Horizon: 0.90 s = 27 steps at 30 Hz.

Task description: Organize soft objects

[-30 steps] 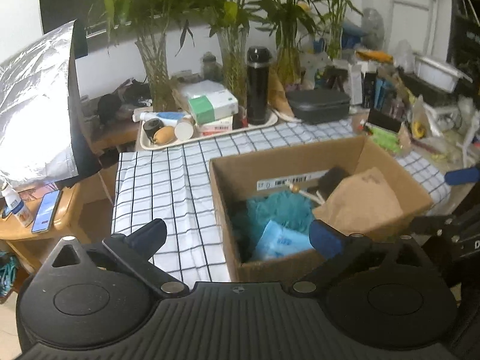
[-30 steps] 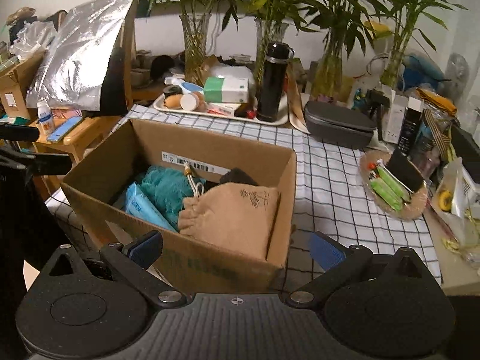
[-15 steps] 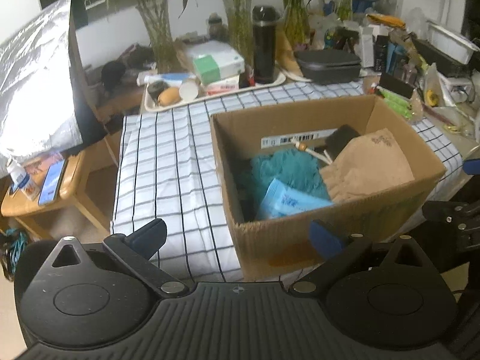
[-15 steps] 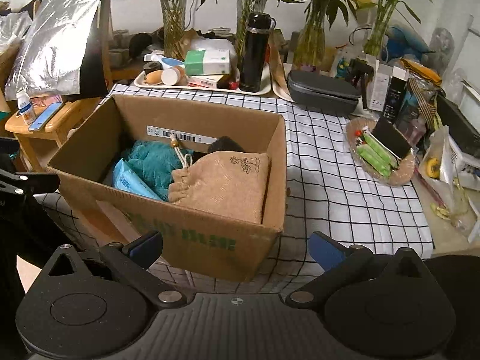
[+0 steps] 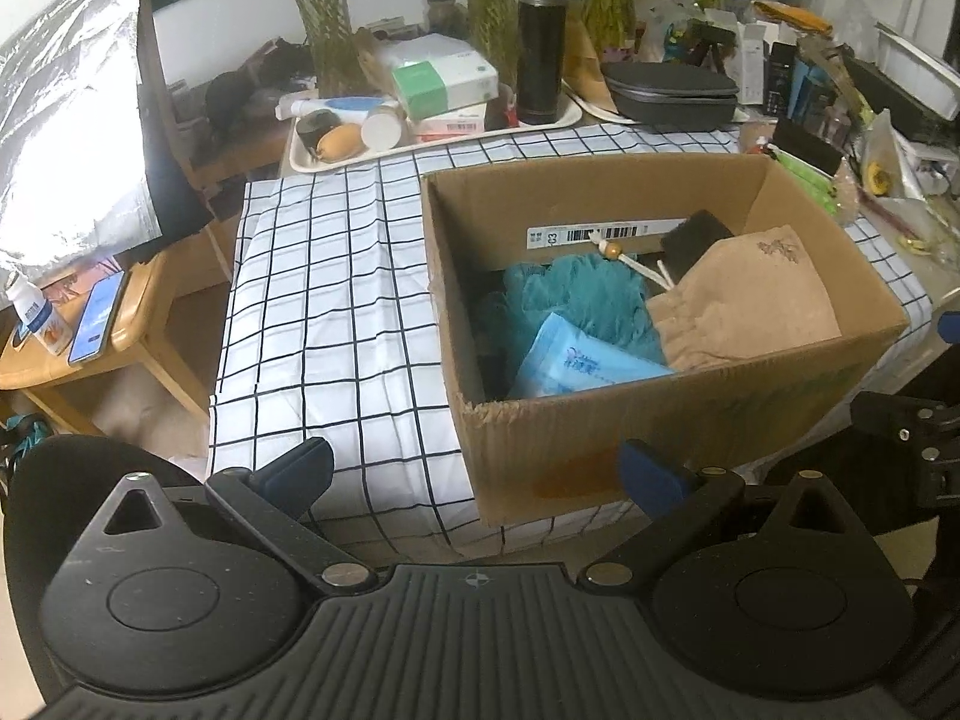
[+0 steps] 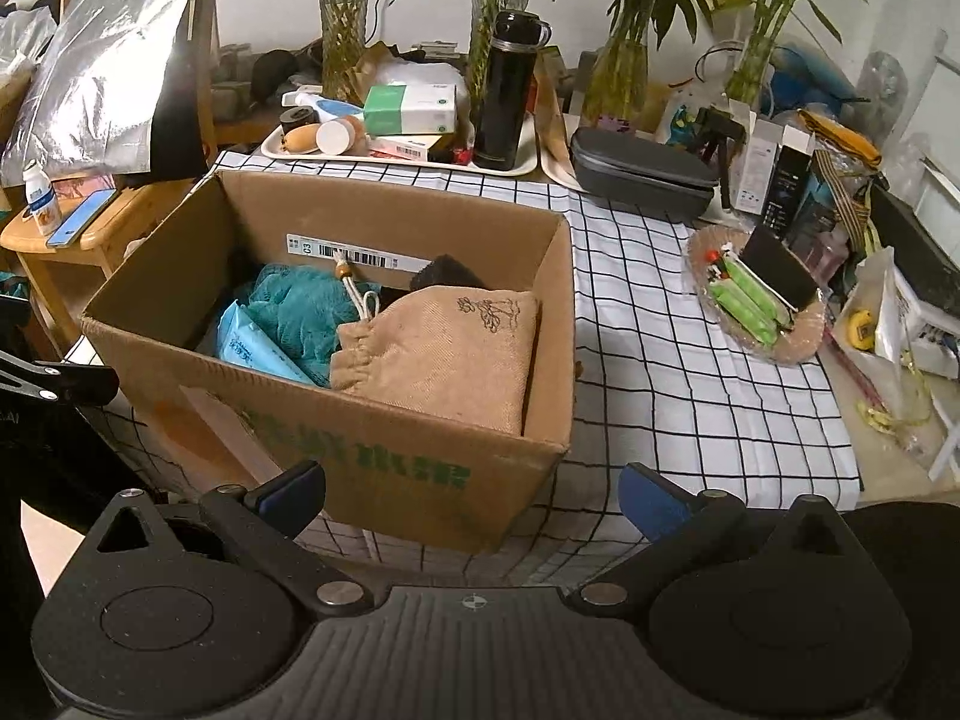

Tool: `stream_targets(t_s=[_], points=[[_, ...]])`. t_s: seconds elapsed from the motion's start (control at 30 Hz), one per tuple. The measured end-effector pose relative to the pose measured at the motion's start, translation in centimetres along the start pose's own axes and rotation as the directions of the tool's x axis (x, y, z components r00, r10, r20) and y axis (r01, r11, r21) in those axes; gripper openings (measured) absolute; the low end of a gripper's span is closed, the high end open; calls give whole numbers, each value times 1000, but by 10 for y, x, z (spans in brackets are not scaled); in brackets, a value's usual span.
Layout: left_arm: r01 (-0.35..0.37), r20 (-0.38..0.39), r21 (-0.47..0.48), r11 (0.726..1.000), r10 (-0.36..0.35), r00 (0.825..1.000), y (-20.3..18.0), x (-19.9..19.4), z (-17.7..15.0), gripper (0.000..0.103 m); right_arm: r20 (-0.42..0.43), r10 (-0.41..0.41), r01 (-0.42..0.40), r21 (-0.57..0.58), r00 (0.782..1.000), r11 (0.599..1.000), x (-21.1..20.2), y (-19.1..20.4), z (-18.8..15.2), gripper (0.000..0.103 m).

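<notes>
Both the left hand-held gripper [image 5: 474,468] and right hand-held gripper [image 6: 471,489] hover spread wide, empty, before the cardboard box [image 6: 384,468].

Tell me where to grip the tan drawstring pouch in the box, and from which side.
Take the tan drawstring pouch at its gathered neck, coming from above with the right gripper. The neck is the narrowest, bunched part and faces the open middle of the cardboard box; the pouch's far side seems to lean against the box wall, leaving little finger room there.
</notes>
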<state>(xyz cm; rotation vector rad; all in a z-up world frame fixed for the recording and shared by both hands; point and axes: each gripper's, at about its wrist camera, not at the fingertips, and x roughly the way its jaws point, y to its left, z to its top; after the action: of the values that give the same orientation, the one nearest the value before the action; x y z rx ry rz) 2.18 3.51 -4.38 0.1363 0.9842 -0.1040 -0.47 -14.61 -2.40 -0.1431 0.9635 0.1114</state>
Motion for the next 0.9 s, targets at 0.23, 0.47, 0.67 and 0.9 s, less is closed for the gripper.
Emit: stream_targets(t_s=[0.23, 0.47, 0.67, 0.9], points=[[-1, -6, 4, 1000, 1, 1000, -2, 1, 0, 103, 7, -6, 6, -2, 1000, 1000, 0, -1, 1, 103], [-1, -8, 6, 1000, 1, 1000, -3, 2, 1, 103, 13, -10, 10, -1, 1000, 1000, 0, -1, 2, 103], [-1, -9, 7, 1000, 1, 1000, -3, 2, 0, 103, 12, -10, 10, -2, 1000, 1000, 0, -2, 2, 103], [2, -10, 6, 1000, -2, 1000, -3, 3, 1, 103, 15, -10, 10, -4, 1000, 1000, -1, -1, 4, 103]])
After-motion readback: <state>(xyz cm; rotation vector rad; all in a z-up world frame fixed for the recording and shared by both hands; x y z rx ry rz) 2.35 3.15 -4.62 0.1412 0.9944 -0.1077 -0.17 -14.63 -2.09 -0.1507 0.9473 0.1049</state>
